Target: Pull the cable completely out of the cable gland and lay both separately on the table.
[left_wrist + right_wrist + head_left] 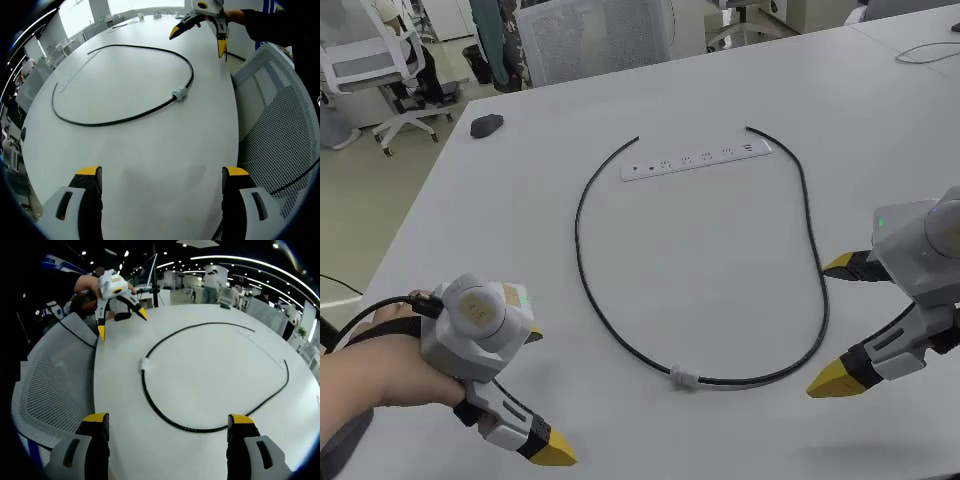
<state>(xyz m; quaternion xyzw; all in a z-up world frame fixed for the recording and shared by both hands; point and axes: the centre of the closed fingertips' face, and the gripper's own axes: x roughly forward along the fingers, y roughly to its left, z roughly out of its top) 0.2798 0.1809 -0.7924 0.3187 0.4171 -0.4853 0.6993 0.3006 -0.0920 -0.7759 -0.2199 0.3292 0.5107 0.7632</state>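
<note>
Cable is lying in a wide open loop on the white table, and the cable gland is sitting threaded on it at the near bottom of that loop, so the two are not yet parted. Both loose cable ends are pointing away on the far side of the gland, where a white power strip is lying flat between them.

The left gripper is hovering to the left of the gland and a little nearer the person, with its jaws spread wide and nothing between them. The right gripper is hanging to the right of the gland, close by the cable's right-hand curve, with its jaws equally parted and empty. Flanking the gland this way is probably setting up a two-sided pull. One gripper would be pinching the gland while the other takes the cable just beside it, since a pull from one side alone would likely drag the whole loop across the smooth top.

Far beyond the gland to the left, a small dark object is resting near the table's edge. Past that far edge, a mesh-backed office chair is standing on a pale floor, and the right gripper view is showing rows of ceiling lights over an open office.
</note>
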